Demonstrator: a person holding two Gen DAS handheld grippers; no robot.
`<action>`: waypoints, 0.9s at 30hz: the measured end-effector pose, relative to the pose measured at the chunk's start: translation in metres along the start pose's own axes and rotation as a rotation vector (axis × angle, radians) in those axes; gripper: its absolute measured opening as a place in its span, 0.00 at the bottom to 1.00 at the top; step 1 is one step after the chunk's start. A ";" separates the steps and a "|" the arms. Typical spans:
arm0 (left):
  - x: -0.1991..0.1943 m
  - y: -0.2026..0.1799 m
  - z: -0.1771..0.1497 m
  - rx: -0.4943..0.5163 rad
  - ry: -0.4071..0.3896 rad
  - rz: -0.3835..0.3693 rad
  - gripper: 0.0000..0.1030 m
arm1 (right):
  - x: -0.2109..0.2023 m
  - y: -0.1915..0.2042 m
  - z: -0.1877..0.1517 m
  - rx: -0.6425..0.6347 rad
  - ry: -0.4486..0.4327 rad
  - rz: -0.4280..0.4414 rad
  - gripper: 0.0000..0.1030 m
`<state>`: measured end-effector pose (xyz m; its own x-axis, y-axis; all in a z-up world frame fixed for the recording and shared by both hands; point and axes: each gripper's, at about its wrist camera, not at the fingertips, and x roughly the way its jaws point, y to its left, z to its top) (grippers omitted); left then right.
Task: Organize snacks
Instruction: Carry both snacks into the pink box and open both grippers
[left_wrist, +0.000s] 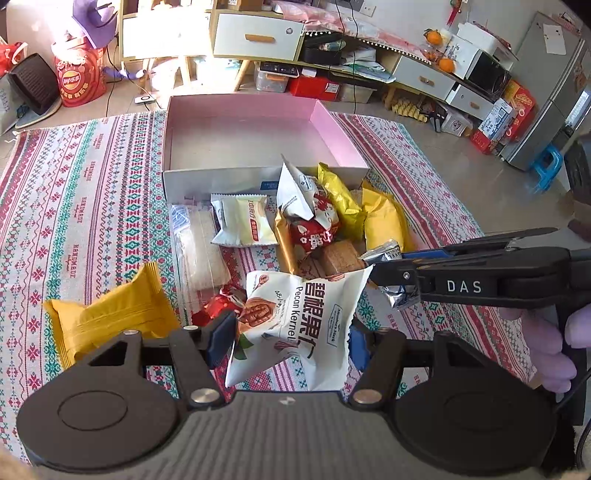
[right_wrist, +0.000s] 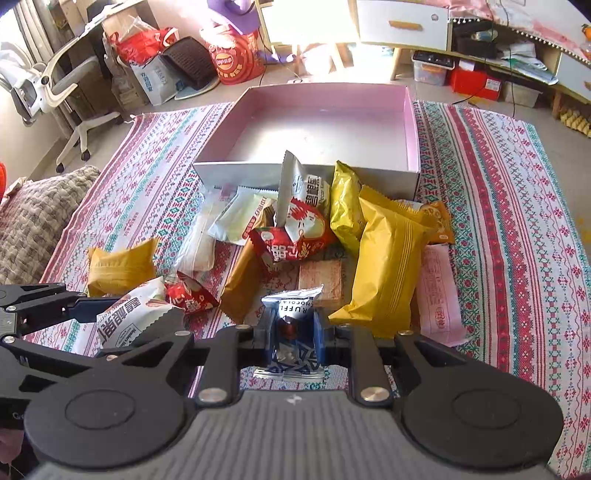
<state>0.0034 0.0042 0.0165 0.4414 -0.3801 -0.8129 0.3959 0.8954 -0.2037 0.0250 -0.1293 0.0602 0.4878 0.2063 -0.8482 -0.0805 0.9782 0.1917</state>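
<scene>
My left gripper (left_wrist: 290, 343) is shut on a white pecan kernel packet (left_wrist: 295, 321), its blue pads pressing on both sides. The same packet (right_wrist: 129, 321) shows at the lower left of the right wrist view. My right gripper (right_wrist: 291, 332) is shut on a small silver and blue truffle chocolate packet (right_wrist: 291, 347); in the left wrist view it comes in from the right with that packet (left_wrist: 400, 297). An open pink box (left_wrist: 332, 122) (right_wrist: 412, 122) stands behind a pile of snacks with nothing in it. The pile holds yellow packets (right_wrist: 384, 258), a red packet (right_wrist: 291, 240) and a cream packet (left_wrist: 245, 221).
A patterned cloth (left_wrist: 92, 206) covers the floor under everything. A lone yellow packet (left_wrist: 110, 317) lies at the left. A grey cushion (right_wrist: 37, 221) sits at the cloth's left edge, with an office chair (right_wrist: 62, 88) behind. Low cabinets (left_wrist: 258, 33) and clutter line the back.
</scene>
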 end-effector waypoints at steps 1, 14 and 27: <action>0.000 0.000 0.008 0.000 -0.011 0.009 0.66 | -0.001 -0.001 0.006 0.009 -0.007 0.000 0.18; 0.039 0.017 0.091 0.001 -0.096 0.114 0.66 | 0.017 -0.029 0.079 0.083 -0.082 0.023 0.18; 0.087 0.036 0.111 -0.029 -0.257 0.193 0.66 | 0.058 -0.065 0.100 0.145 -0.203 0.019 0.18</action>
<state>0.1455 -0.0220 -0.0010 0.6961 -0.2456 -0.6746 0.2636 0.9615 -0.0780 0.1451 -0.1835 0.0477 0.6530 0.2008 -0.7303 0.0276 0.9573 0.2879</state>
